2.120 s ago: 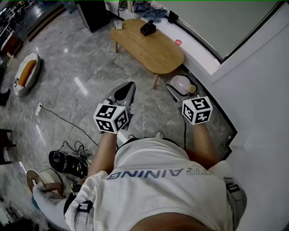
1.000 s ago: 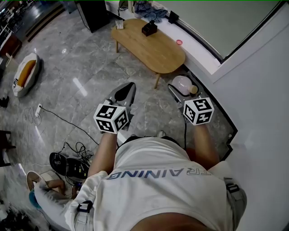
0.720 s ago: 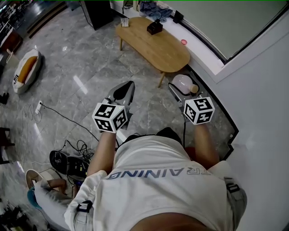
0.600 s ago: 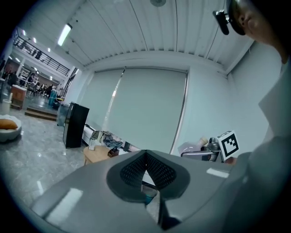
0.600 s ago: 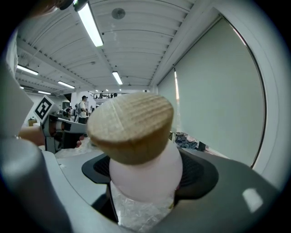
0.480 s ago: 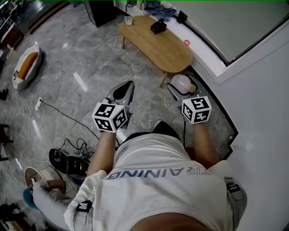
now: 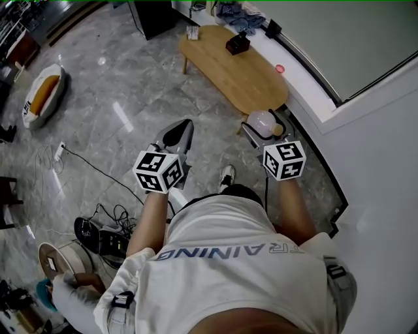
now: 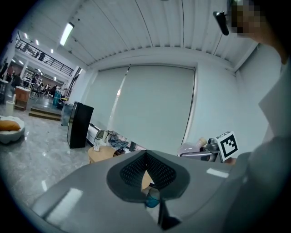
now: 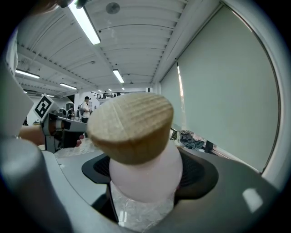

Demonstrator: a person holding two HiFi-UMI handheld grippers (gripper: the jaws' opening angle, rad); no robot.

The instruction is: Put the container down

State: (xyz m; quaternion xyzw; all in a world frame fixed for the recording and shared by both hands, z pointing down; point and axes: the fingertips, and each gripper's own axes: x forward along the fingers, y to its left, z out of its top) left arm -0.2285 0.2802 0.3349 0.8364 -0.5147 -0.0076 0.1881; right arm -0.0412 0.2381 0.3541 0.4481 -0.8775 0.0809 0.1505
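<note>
My right gripper [image 7: 262, 128] is shut on a pale pink container [image 7: 261, 120] with a wooden cork lid [image 7: 278, 129], held above the floor by the white wall ledge. In the right gripper view the container [image 9: 145, 175] fills the space between the pads, and its lid [image 9: 131, 128] points at the camera. My left gripper [image 7: 178, 134] is shut and holds nothing, level with the right one over the grey marble floor. In the left gripper view its pads [image 8: 147, 172] meet in a narrow V. An oval wooden table [image 7: 230, 70] stands just ahead.
A black box [image 7: 237, 44] sits on the table, a pink disc [image 7: 280, 68] on the white ledge. A black cabinet [image 7: 155, 14] stands beyond the table. Cables [image 7: 85, 163] and a cable spool [image 7: 55, 261] lie at my left. My shoe [image 7: 226, 177] shows below the grippers.
I have walked forward: the table and ledge have come closer and slid right and down in the head view. Both grippers keep their pose, and the container stays gripped.
</note>
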